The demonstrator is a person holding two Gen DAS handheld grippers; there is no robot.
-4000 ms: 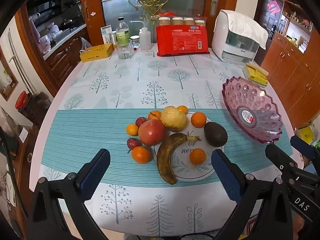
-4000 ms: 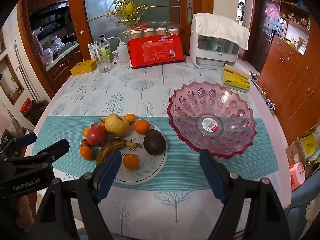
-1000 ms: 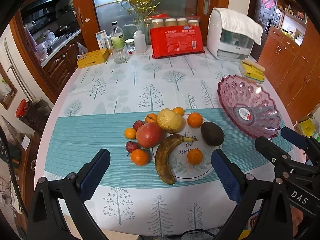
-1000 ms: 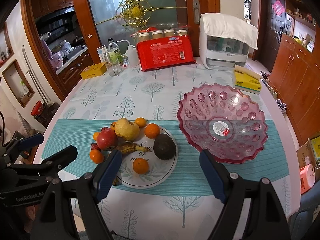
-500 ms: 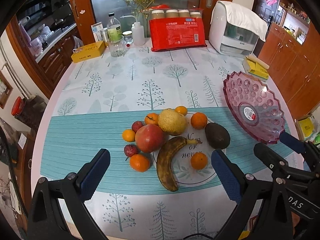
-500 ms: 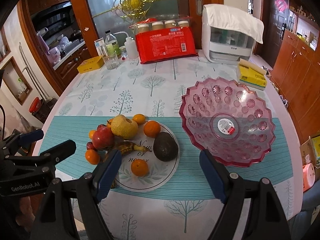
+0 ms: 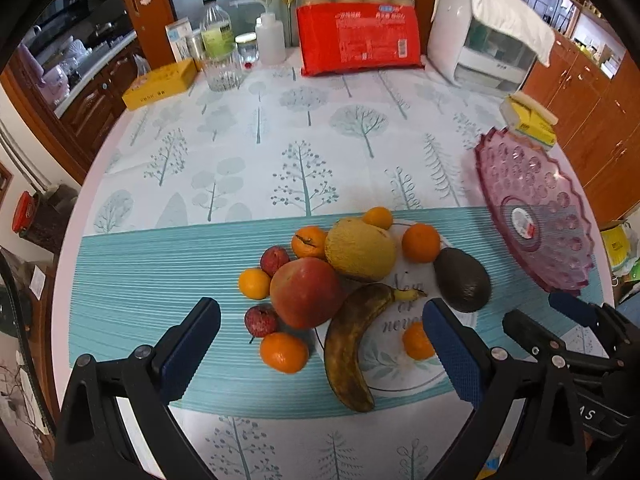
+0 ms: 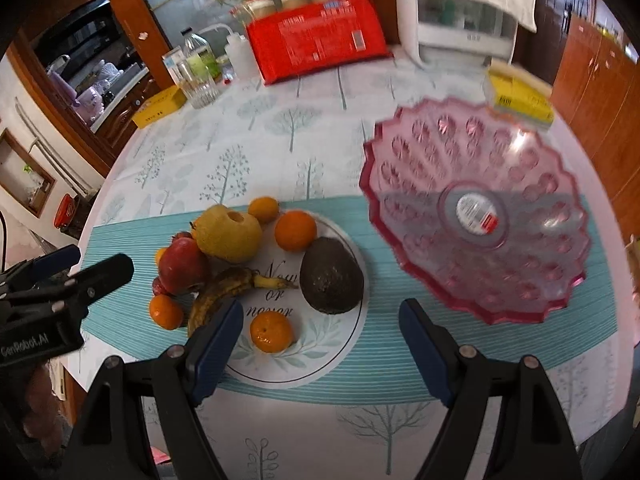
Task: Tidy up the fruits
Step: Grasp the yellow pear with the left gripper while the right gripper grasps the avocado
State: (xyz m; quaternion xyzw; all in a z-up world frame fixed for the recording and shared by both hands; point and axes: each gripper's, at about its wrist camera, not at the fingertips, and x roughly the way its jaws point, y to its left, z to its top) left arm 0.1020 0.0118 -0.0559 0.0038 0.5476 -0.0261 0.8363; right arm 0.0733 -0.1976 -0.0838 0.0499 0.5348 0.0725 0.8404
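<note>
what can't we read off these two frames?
- Orange, left wrist view: right part behind the left tongs' pad.
- Banana, right wrist view: lower end behind the right tongs' pad.
- Red pack, right wrist view: print motion-blurred.
- Bowl sticker: text too small in both views.

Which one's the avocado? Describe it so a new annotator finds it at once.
Start at the pink scalloped bowl on the right of the table, then move left to the round white placemat. The avocado sits on the placemat's bowl-side edge, just right of the banana tip. It is the only dark, pebbly, egg-shaped fruit among the orange, red and yellow ones.
</note>
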